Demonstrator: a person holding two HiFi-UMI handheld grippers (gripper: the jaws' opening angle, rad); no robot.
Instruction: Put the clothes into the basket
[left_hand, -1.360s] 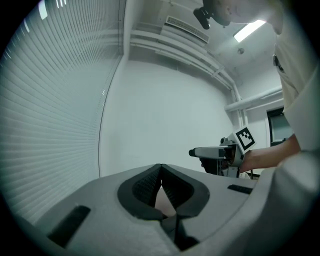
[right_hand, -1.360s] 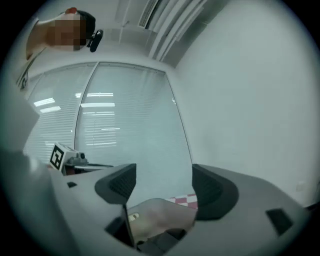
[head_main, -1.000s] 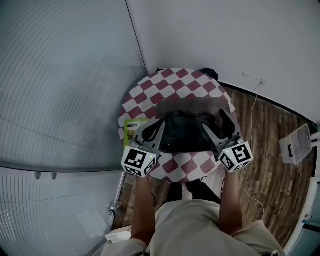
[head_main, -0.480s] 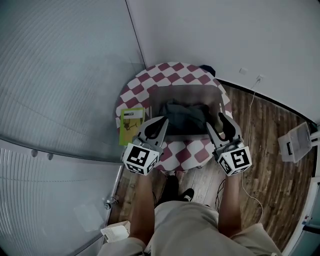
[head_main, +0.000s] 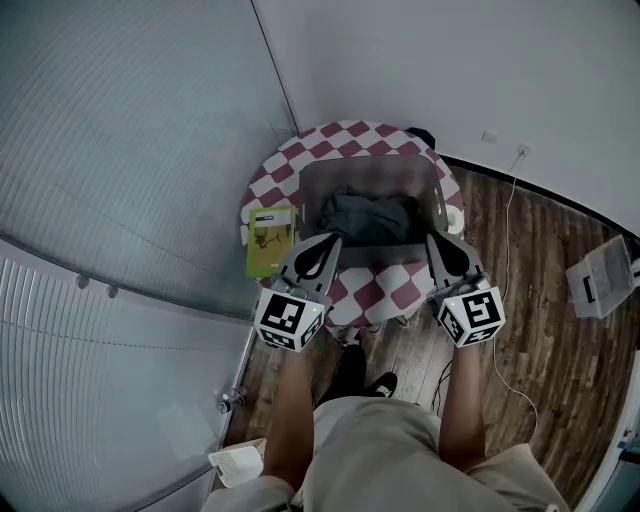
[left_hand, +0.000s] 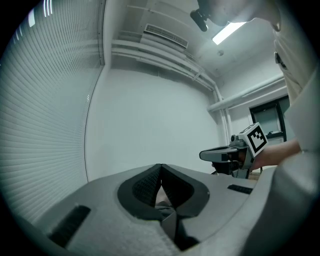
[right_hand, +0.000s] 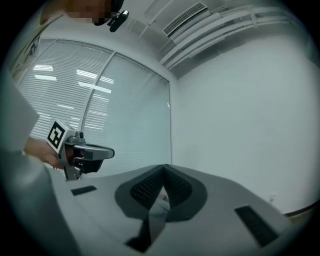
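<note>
A green booklet (head_main: 270, 240) lay at the left of the round checked table (head_main: 345, 140), beside the grey basket (head_main: 312, 200), in which the dark clothes (head_main: 370, 218) sat bundled. Nothing hung over the rim. The left gripper (head_main: 322, 243) and the right gripper (head_main: 440, 245) hovered over the table's near edge, one off each front corner of the basket and touching neither it nor the fabric.

The task looked all but done. A careful finish would mean checking the tabletop for any stray garment and lifting both tools straight away, so that neither caught the basket's wall.

Only the head view showed the table, basket and clothes. The two gripper views aimed above them, at a bare wall (left_hand: 150, 115) and window blinds (right_hand: 125, 100). Those views settled what the head view left unclear: both pairs of jaws were clenched, pad against pad, with nothing between them. Each gripper view also caught the other tool alongside.
</note>
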